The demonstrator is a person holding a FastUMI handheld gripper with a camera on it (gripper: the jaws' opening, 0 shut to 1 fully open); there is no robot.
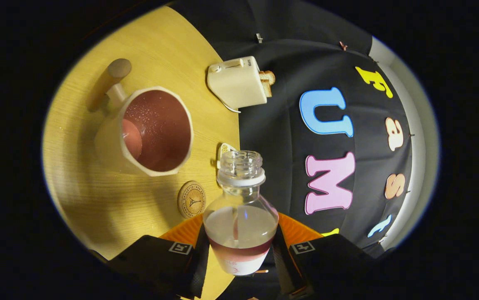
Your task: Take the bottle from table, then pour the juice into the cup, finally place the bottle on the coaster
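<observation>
Bottle [240,216] uncapped, clear, little red juice left, clamped between jaws

The gripper [240,228] is seen as two broad, blocky fingers [152,258], one on the left and one on the right. On the upper inner corner of each block a small square marker is fixed: a white tag with a black pattern, the left marker [180,248] and the right marker [300,248]. Further ahead, each finger is ended by a wedge-shaped tip with fine ribs on its surface. Narrow flat strips are set along the inner sides. Both fingers are pressed on the bottle [239,196].
</observation>
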